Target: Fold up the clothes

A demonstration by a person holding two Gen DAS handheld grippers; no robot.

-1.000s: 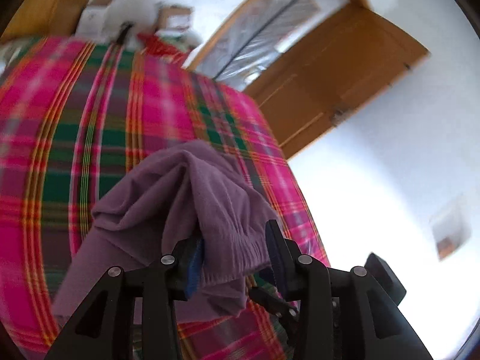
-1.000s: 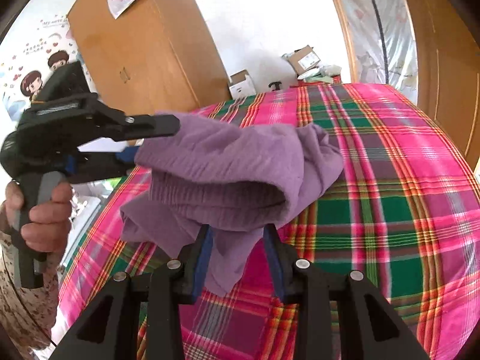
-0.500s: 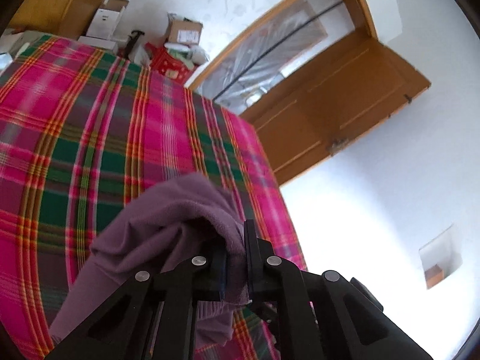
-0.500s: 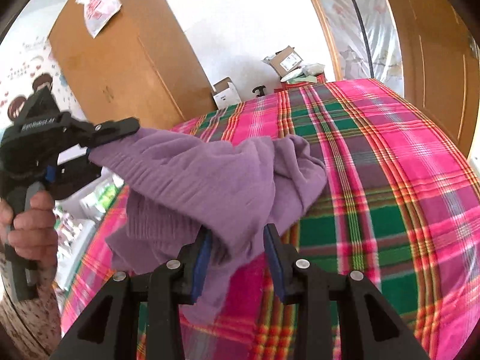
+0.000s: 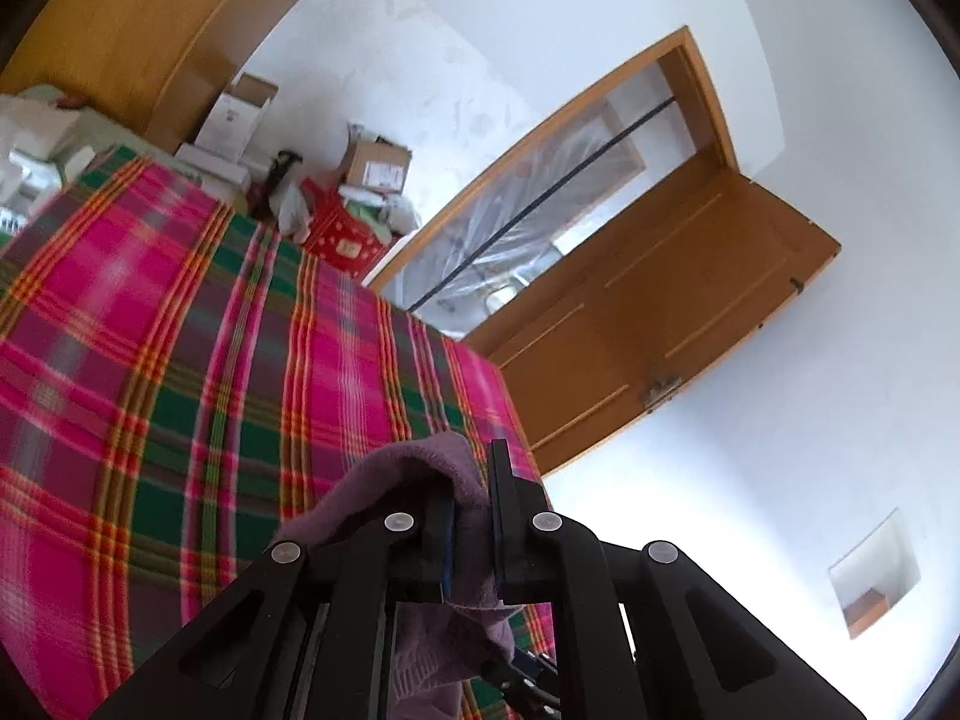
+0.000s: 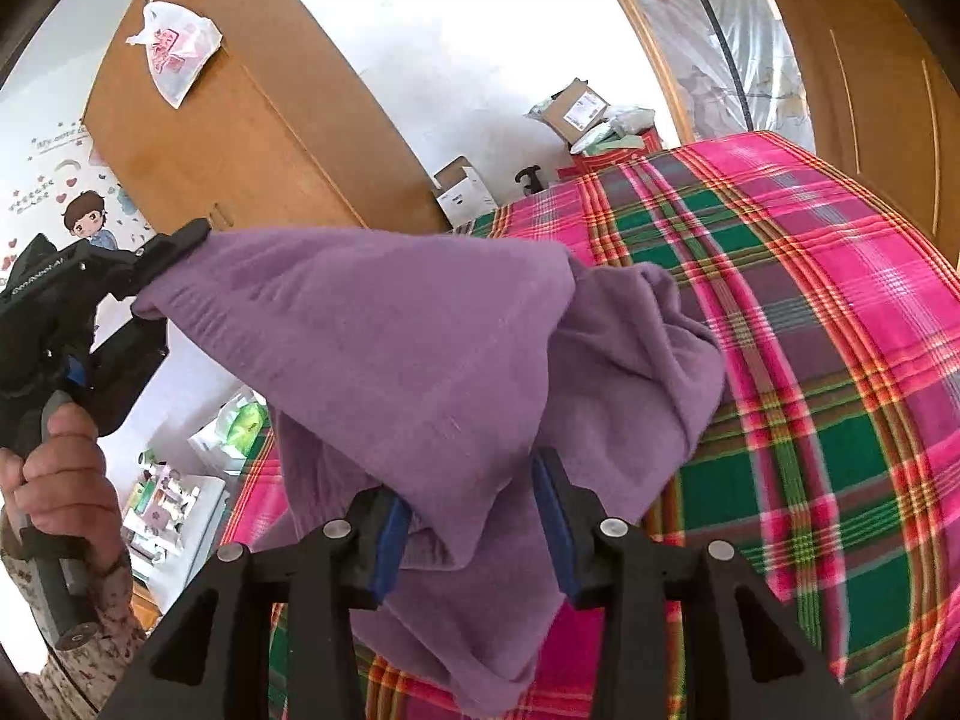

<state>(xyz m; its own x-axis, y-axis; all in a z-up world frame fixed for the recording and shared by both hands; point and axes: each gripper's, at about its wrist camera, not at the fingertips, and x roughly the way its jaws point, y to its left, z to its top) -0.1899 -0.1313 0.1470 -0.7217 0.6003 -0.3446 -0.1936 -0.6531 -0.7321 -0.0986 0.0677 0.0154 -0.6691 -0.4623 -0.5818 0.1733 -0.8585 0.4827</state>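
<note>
Above the bed (image 6: 840, 300), the left gripper (image 5: 471, 516) pinches the garment (image 6: 432, 348) (bunched, lifted), the right gripper (image 6: 474, 516) gapes around a fold, so one corner may slip.

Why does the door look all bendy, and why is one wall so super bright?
Left wrist view: the fisheye lens bows the door frame, and daylight washes out the white wall; the plaid blanket looks a bit smeared. Right wrist view: the wardrobe curves too, while the purple garment is evenly lit and fairly sharp; corners go black.
</note>
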